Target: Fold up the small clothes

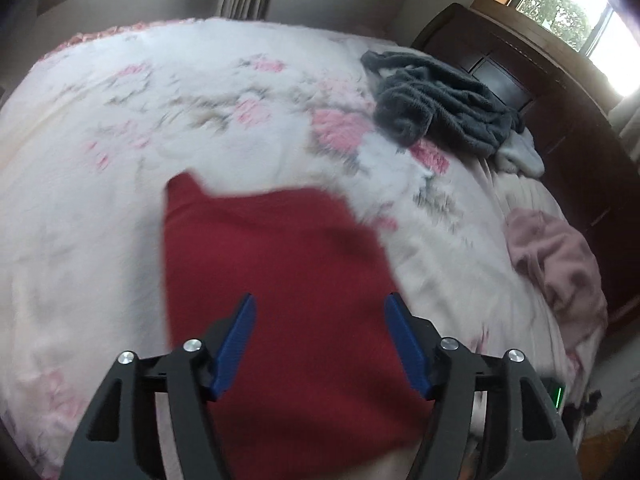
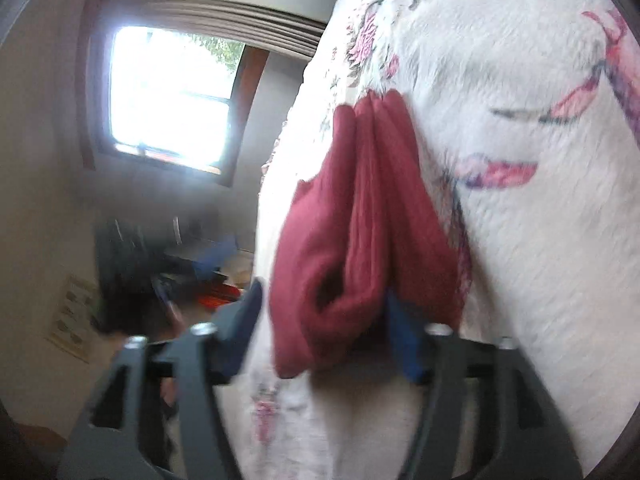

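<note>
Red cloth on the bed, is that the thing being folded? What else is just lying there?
For the job:
red cloth
left gripper
right gripper

Just lying about:
grey fluffy garment
pink garment
white cloth
flowered bedspread

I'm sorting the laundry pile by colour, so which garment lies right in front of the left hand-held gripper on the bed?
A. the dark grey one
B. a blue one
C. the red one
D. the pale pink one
C: in the left wrist view the red garment spreads on the floral bedspread between the open fingers of the left hand-held gripper; the grey garment and pink garment lie farther right.
</note>
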`<state>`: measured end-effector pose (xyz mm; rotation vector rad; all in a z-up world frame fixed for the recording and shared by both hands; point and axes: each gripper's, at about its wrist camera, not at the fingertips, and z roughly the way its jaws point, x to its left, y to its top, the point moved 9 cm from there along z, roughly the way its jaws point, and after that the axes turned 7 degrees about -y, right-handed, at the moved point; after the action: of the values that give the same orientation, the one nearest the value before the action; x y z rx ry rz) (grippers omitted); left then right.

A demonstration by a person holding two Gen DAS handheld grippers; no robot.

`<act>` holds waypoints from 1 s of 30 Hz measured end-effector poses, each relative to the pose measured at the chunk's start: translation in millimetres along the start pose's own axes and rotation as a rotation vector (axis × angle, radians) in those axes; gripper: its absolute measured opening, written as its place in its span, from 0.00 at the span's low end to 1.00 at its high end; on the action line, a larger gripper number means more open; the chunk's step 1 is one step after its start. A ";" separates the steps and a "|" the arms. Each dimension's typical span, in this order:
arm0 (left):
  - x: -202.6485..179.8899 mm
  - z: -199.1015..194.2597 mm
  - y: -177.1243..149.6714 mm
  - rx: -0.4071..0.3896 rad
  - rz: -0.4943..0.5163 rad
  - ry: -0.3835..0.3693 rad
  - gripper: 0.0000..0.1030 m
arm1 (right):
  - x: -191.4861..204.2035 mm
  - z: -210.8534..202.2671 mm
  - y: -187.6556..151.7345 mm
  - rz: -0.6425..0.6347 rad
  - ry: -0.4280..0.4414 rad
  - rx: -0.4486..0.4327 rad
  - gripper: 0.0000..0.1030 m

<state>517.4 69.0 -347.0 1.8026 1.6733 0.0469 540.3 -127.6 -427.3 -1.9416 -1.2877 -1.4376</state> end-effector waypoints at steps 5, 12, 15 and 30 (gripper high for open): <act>13.1 -16.9 -33.7 0.038 0.020 -0.046 0.65 | 13.1 21.1 37.4 -0.052 0.004 0.234 0.68; 7.3 -8.8 -49.2 0.058 -0.043 -0.188 0.65 | 20.2 94.7 84.9 -0.092 -0.166 0.465 0.67; -5.0 0.9 -57.3 0.096 -0.027 -0.240 0.65 | 18.2 109.9 87.5 -0.097 -0.217 0.497 0.14; -0.2 21.0 -78.1 0.172 -0.053 -0.276 0.64 | 9.8 77.1 103.2 -0.221 -0.277 0.281 0.54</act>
<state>458.6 56.1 -401.1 1.7933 1.5632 -0.3628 669.0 -116.4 -428.3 -1.8990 -1.7717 -1.0326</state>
